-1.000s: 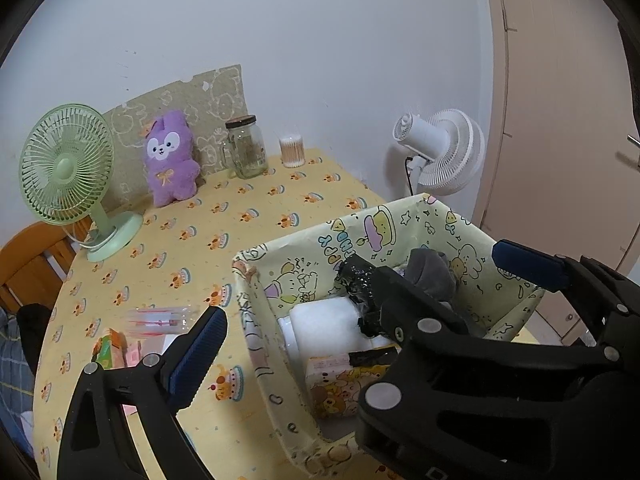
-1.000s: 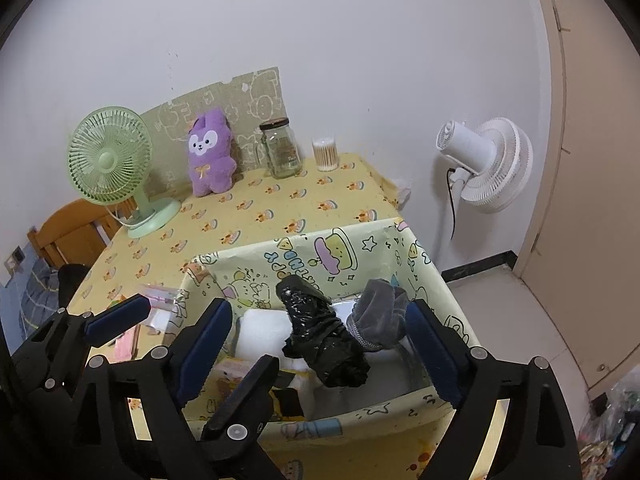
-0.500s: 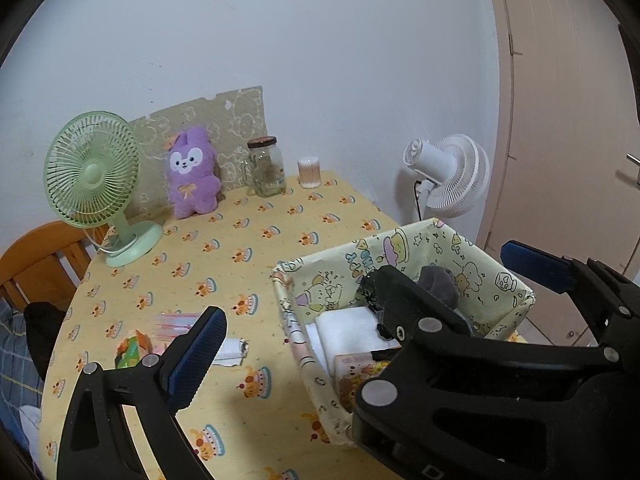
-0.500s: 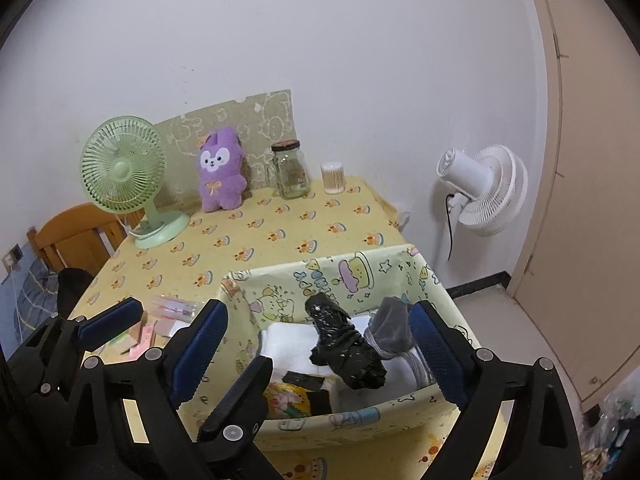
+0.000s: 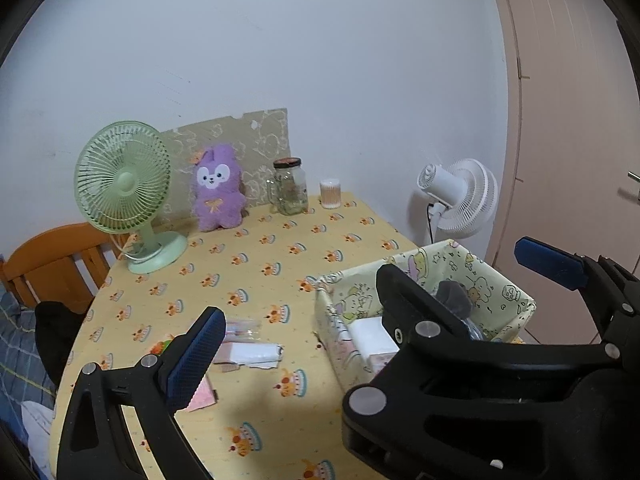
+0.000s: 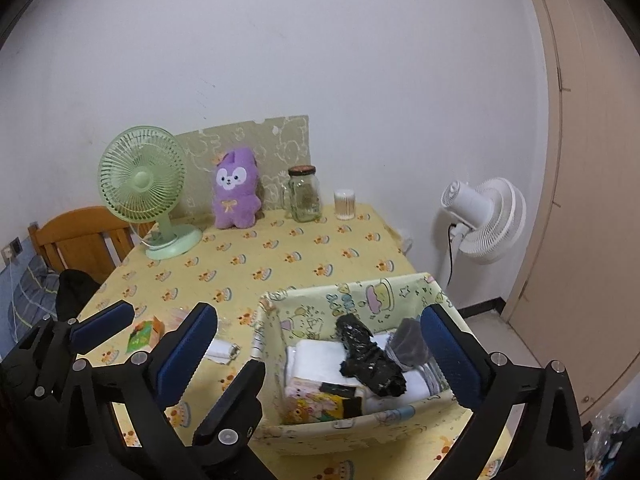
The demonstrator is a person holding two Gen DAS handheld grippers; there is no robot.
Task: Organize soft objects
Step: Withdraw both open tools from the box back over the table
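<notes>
Nearest the cameras, both grippers hang above the near edge of the table with nothing between their fingers: the left gripper (image 5: 376, 280) has its blue-padded fingers spread wide and released, and the right gripper (image 6: 320, 344) is likewise spread apart over the fabric storage basket (image 6: 360, 292), empty. In the right wrist view the left gripper (image 6: 144, 320) shows at the lower left, beside the basket. The basket, printed with cartoon cakes and animals, stands on the near right part of the yellow cake-print tablecloth (image 6: 280, 248). Inside it lie a folded white towel (image 6: 316, 356), a crumpled black plastic bag (image 6: 368, 356) resting on top of the towel, a rolled grey sock (image 6: 408, 340) against the right wall, and a cartoon-printed tissue pack (image 6: 316, 404) at the near wall. To the left of the basket, on the cloth, lie a white tissue packet (image 5: 252, 354), a pink packet (image 5: 202, 394) and a small green-and-orange packet (image 6: 144, 332). Farther back, a green desk fan (image 6: 140, 180) stands at the left; a purple plush bunny (image 6: 234, 190) sits upright against a patterned board (image 6: 280, 144) at the wall, with a glass jar (image 6: 304, 196) and a cotton-swab holder (image 6: 345, 204) to its right. A white floor fan (image 6: 484, 216) stands beyond the table's right edge, and a wooden chair (image 6: 80, 236) at the left.
</notes>
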